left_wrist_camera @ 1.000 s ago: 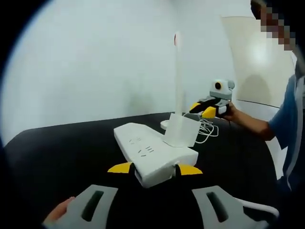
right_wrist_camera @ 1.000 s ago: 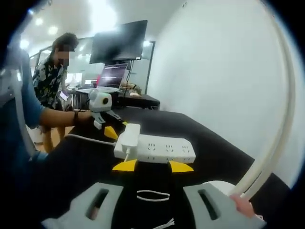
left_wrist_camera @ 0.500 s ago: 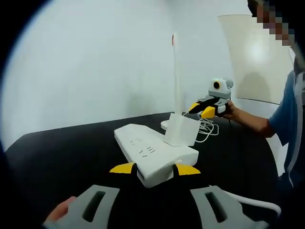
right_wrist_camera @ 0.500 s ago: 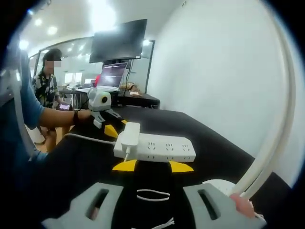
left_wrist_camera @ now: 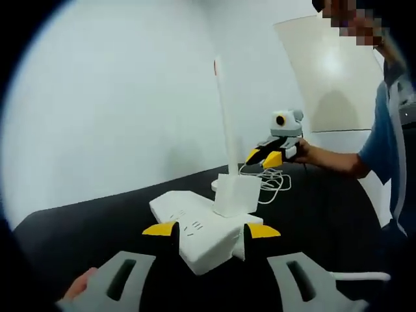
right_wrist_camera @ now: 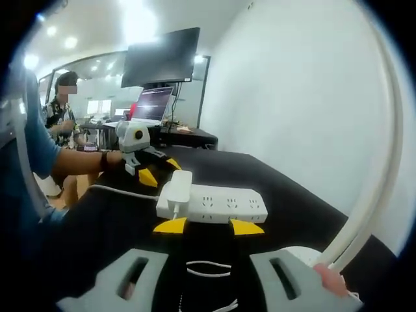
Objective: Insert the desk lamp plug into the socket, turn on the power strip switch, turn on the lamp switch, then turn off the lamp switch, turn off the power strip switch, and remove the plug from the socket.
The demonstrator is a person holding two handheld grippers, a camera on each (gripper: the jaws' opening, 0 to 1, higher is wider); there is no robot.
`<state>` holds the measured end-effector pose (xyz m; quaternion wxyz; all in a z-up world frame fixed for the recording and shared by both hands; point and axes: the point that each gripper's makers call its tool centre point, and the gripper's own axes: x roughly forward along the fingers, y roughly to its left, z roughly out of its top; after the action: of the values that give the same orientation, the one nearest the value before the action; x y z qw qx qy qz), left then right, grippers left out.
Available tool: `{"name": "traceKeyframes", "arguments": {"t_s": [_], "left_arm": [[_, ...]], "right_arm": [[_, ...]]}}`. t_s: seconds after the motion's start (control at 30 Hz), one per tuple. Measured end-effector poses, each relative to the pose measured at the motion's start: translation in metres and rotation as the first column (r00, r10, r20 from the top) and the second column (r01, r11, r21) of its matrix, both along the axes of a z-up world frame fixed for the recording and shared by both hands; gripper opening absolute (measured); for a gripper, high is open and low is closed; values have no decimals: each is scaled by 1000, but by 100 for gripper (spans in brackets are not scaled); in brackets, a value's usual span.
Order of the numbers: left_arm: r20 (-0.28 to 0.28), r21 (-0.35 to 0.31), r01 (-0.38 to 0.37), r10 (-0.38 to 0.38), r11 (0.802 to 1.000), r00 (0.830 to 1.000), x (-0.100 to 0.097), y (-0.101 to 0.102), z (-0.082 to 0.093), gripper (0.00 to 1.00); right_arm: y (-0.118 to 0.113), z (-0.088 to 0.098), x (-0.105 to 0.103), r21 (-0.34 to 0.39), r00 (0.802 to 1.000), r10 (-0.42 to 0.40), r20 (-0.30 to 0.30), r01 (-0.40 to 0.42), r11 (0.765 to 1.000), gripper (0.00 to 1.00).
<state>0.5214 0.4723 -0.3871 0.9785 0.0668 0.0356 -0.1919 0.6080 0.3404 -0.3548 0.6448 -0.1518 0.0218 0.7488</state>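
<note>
White power strip (left_wrist_camera: 198,231) on the black counter (left_wrist_camera: 97,227), seen from both ends. Left tongs (left_wrist_camera: 211,229) — yellow tips spread apart, flanking the strip's near end; whether they touch it cannot be told. A white plug adapter (left_wrist_camera: 236,194) sits in a socket at that end. Right tongs (right_wrist_camera: 202,226) — tips apart, empty, just short of the strip's long side. The lamp's white stem (right_wrist_camera: 370,188) curves up beside them; its cord (left_wrist_camera: 270,182) lies coiled at the base.
</note>
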Motion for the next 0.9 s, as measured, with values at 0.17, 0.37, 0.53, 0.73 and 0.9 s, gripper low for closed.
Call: {"name": "traceKeyframes", "arguments": {"t_s": [0.17, 0.37, 0.53, 0.73, 0.9], "left_arm": [[31, 49, 45, -46, 998, 998, 5, -10, 3, 41], [67, 90, 91, -97, 992, 993, 9, -21, 4, 41], [72, 104, 110, -118, 988, 990, 10, -26, 3, 41], [42, 133, 141, -148, 981, 988, 9, -31, -5, 41], [33, 178, 165, -174, 970, 984, 8, -35, -10, 40]], "right_arm": [[0, -2, -1, -5, 1000, 0, -1, 0, 1000, 25], [-1, -1, 0, -2, 1000, -3, -2, 3, 1000, 25], [-1, 0, 0, -1, 1000, -3, -3, 3, 1000, 25], [-1, -1, -1, -5, 1000, 0, -2, 0, 1000, 25], [-2, -2, -3, -5, 1000, 0, -3, 0, 1000, 25]]}}
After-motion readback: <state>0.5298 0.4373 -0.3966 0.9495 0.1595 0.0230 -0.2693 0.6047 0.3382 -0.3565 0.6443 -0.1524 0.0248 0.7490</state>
